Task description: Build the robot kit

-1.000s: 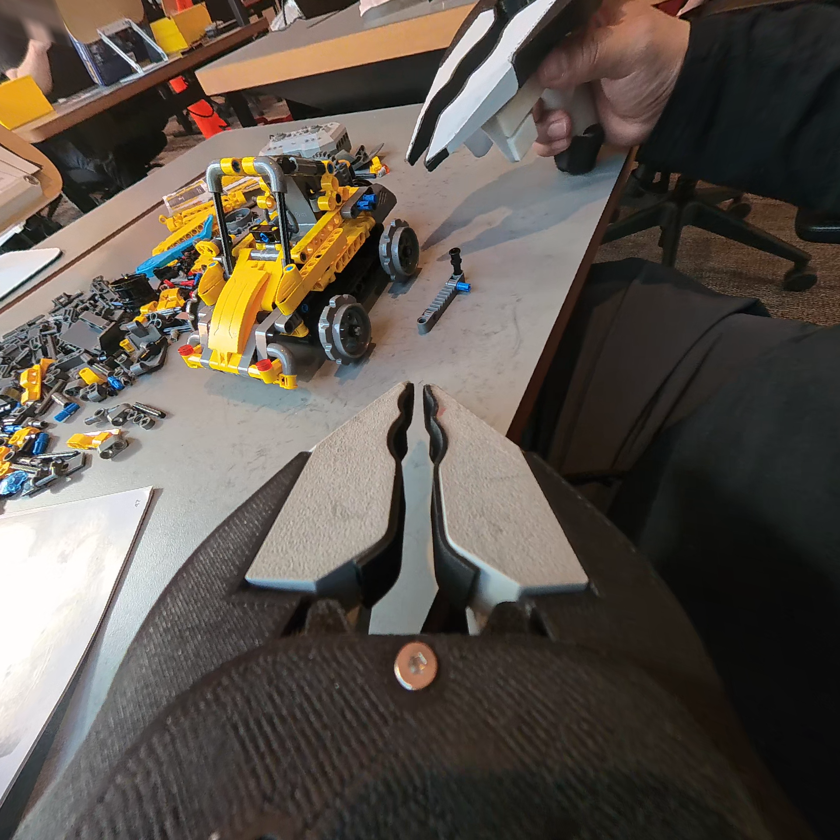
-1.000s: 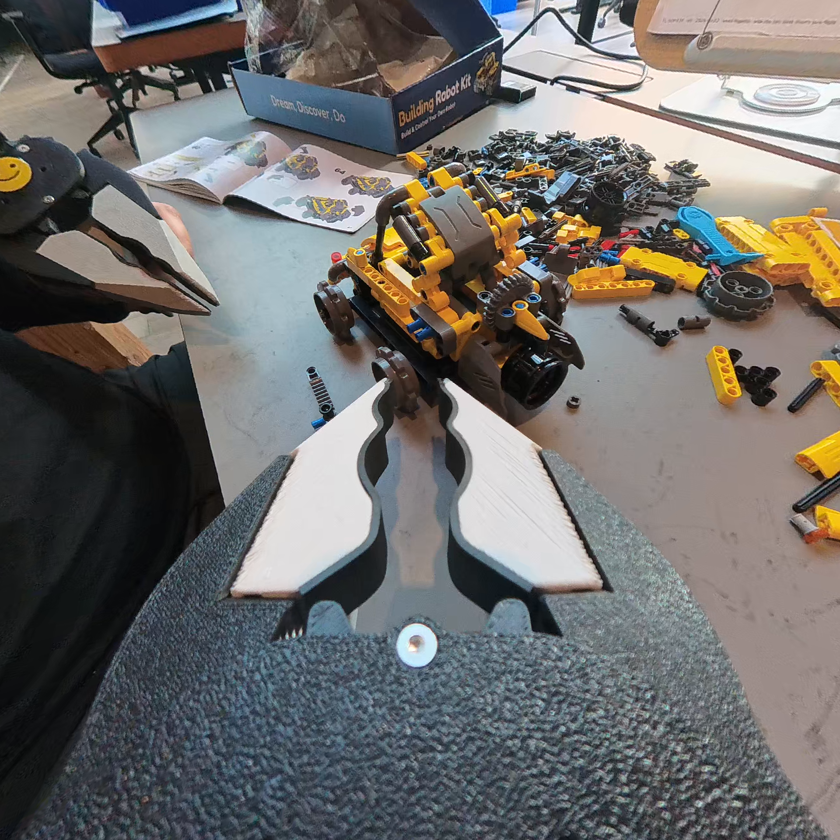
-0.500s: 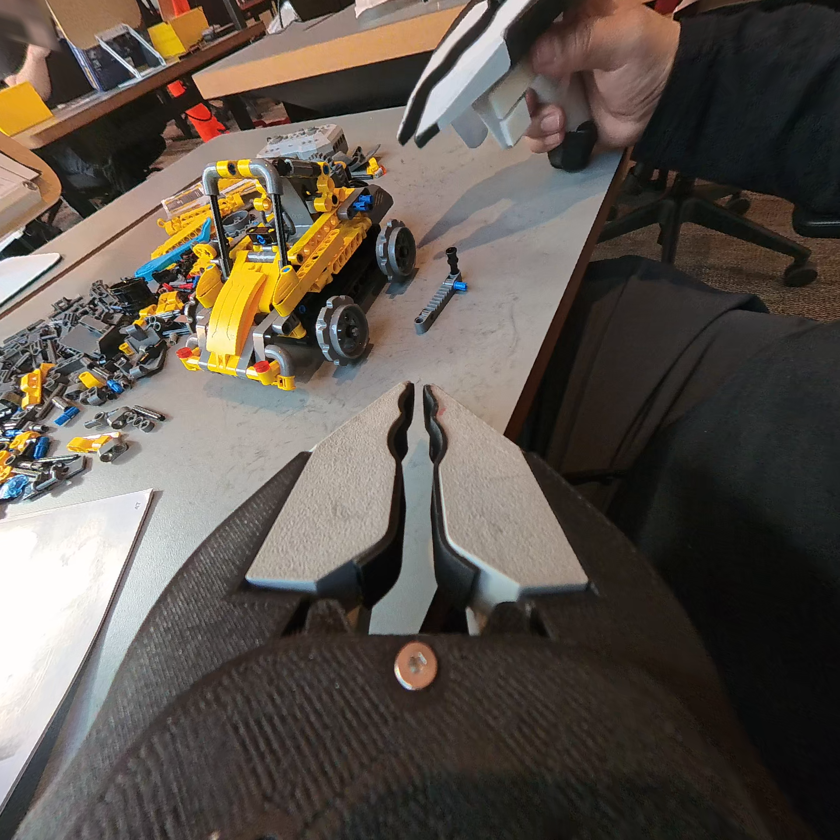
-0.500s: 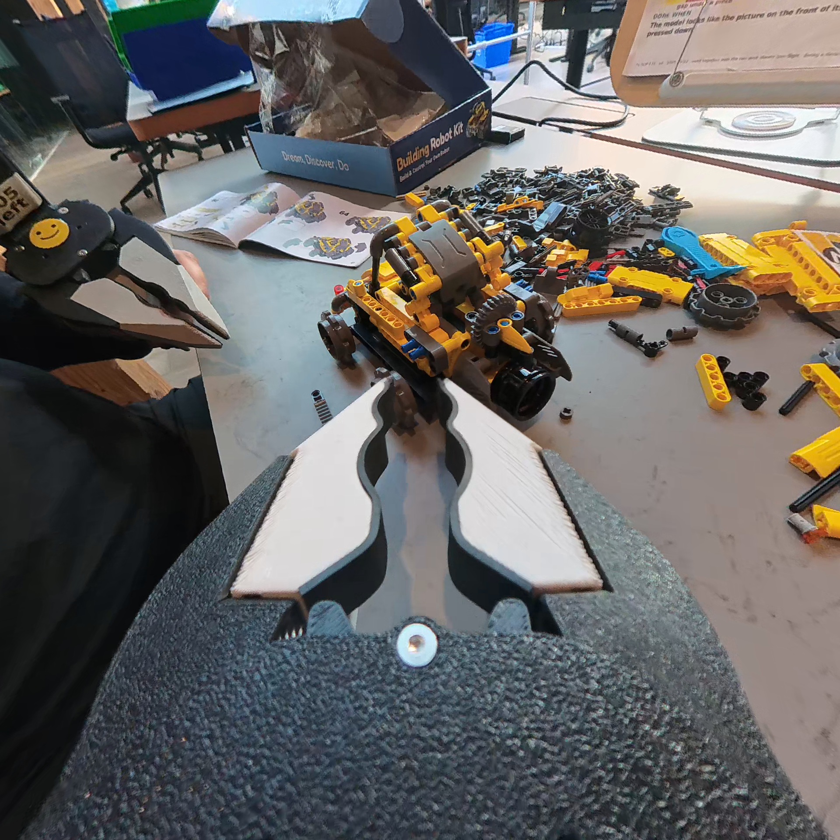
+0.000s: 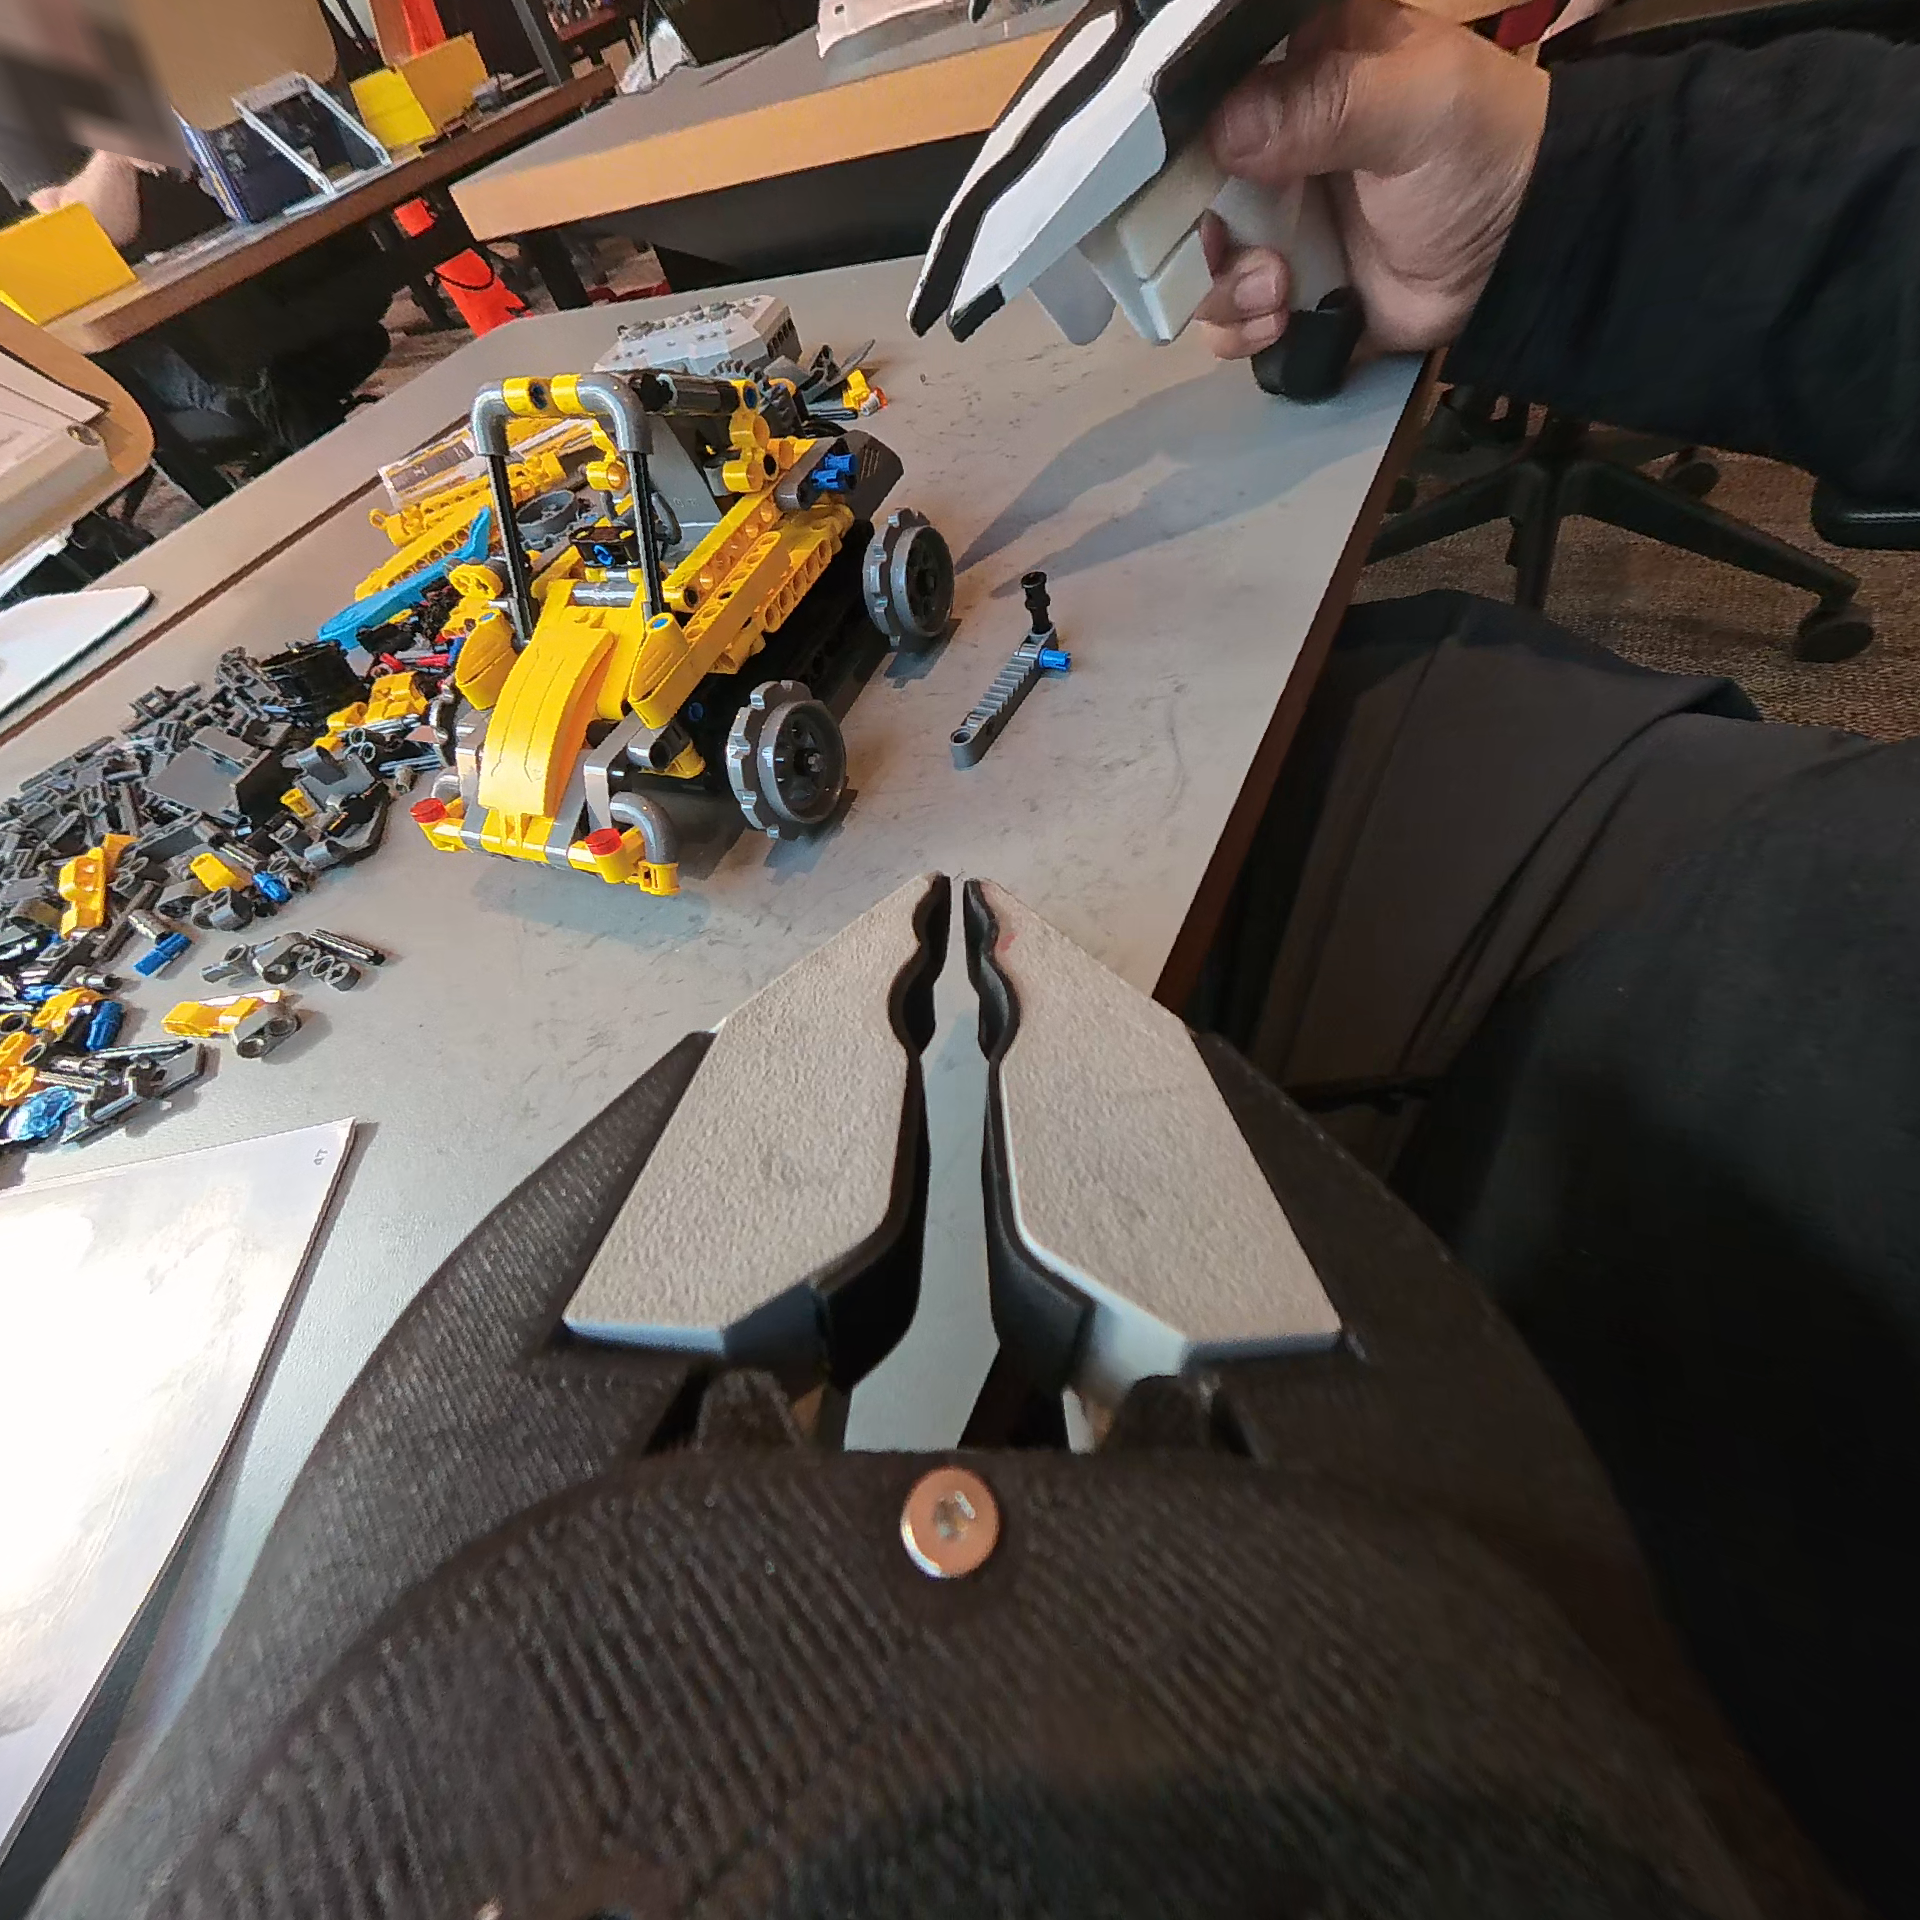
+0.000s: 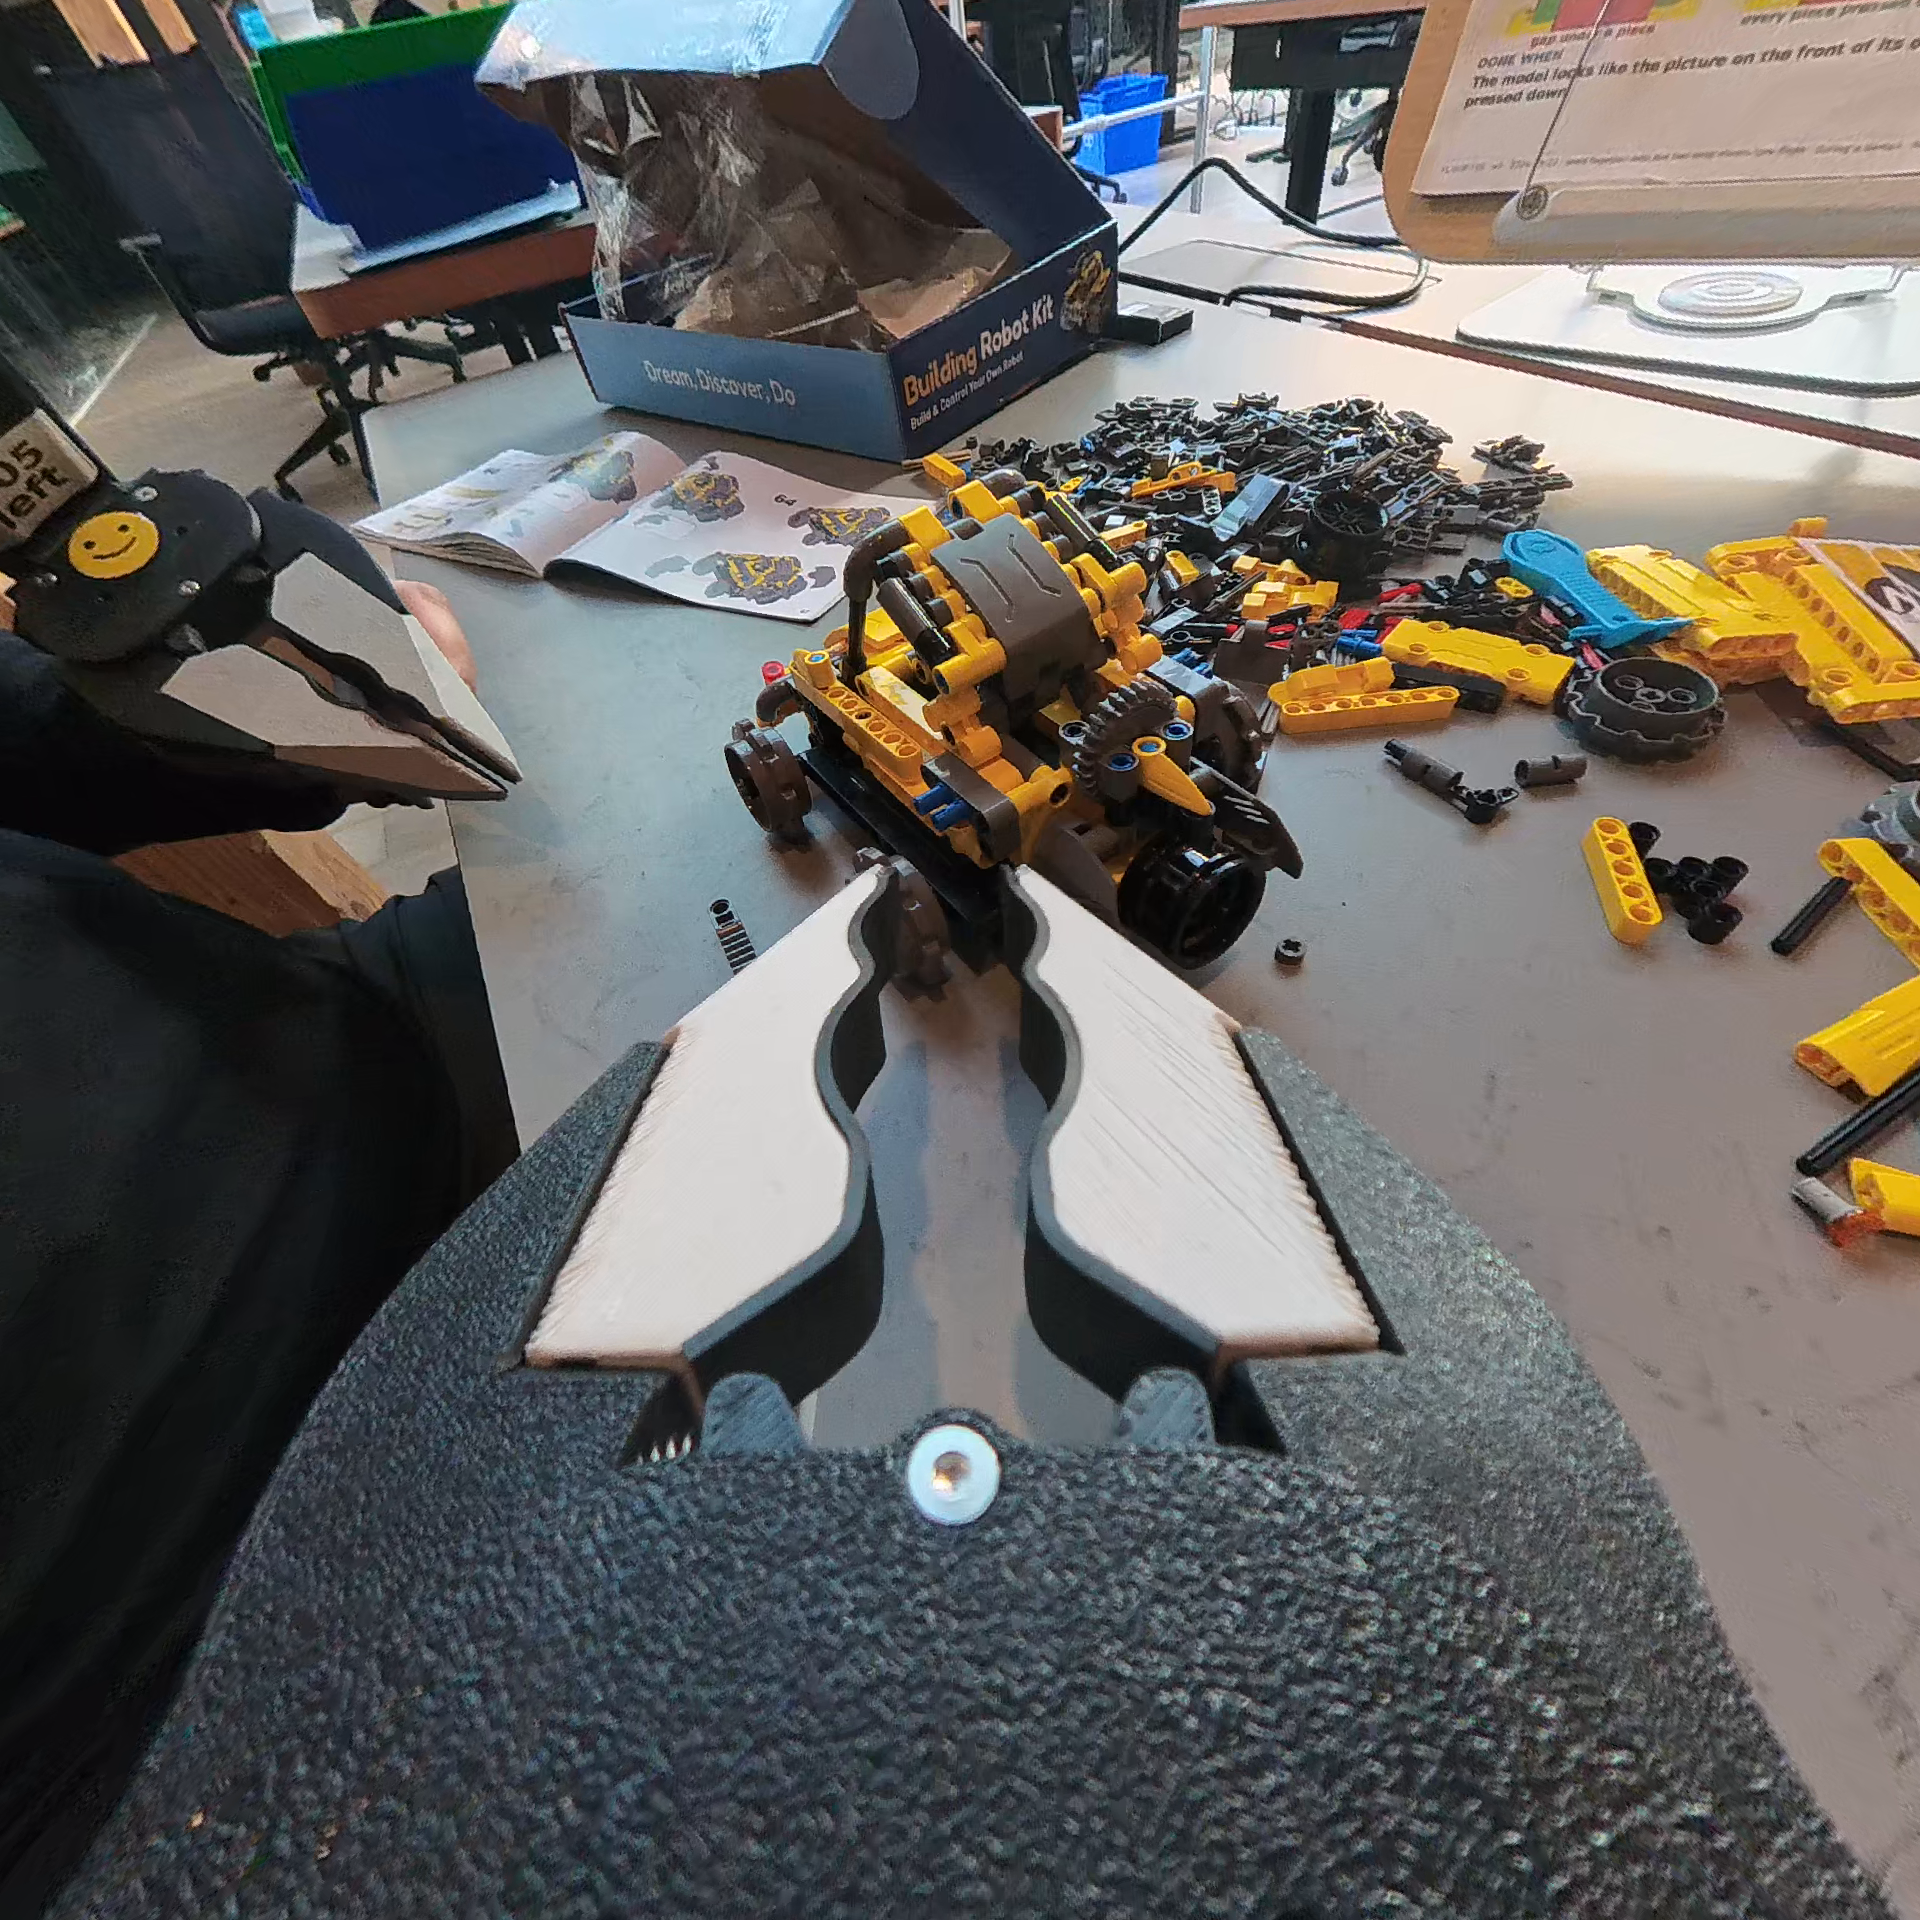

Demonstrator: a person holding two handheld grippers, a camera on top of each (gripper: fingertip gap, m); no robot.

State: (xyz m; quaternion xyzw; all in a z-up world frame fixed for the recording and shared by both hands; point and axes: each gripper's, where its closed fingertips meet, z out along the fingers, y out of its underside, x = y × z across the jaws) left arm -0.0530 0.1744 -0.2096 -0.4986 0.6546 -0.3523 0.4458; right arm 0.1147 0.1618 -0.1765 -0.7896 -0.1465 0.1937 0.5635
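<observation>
Both empty: left gripper closed, right gripper parted above yellow model car.

A blurred patch sits beyond the yellow-and-grey brick-built vehicle. Its near rear wheel is partly hidden behind the right gripper. The picture's right edge crops yellow beams beside it.
</observation>
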